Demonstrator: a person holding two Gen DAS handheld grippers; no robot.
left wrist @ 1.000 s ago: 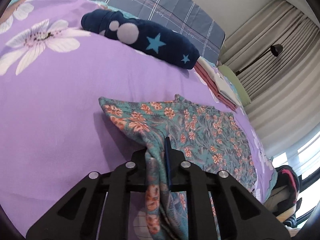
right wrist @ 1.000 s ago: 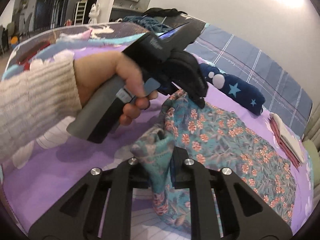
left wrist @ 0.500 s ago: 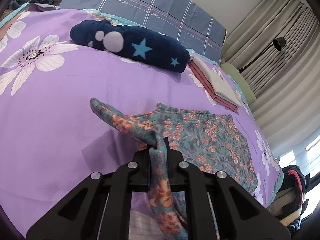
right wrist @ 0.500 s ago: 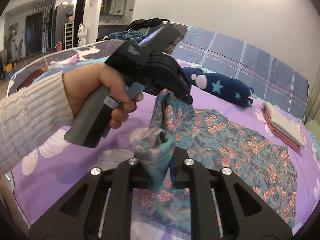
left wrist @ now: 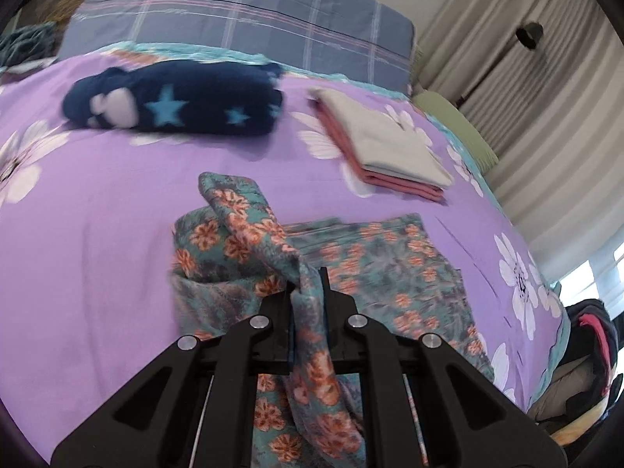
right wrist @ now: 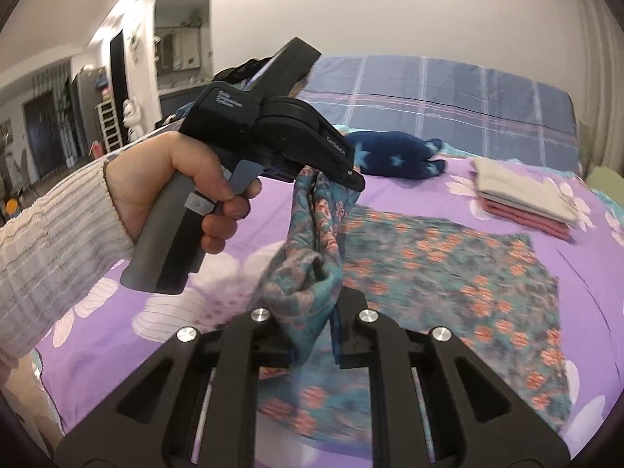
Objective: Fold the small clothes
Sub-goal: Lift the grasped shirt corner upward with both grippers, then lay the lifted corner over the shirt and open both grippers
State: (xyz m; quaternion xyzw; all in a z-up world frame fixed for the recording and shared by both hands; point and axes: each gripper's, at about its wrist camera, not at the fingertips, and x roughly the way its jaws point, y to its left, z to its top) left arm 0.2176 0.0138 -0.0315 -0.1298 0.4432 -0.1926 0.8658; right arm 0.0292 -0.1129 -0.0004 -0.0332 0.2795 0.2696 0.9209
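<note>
Floral garment [left wrist: 390, 273] lifted higher, both tongs [left wrist: 308, 288] [right wrist: 312, 308] still clamped.

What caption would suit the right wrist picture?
Both grippers, right and left, pinch a floral garment above a purple bedspread.

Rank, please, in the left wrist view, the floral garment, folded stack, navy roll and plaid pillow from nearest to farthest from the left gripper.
1. Floral garment, clamped in the left gripper.
2. Folded stack, ahead right.
3. Navy roll, ahead left, close to the stack's rank.
4. Plaid pillow, at the back.
</note>
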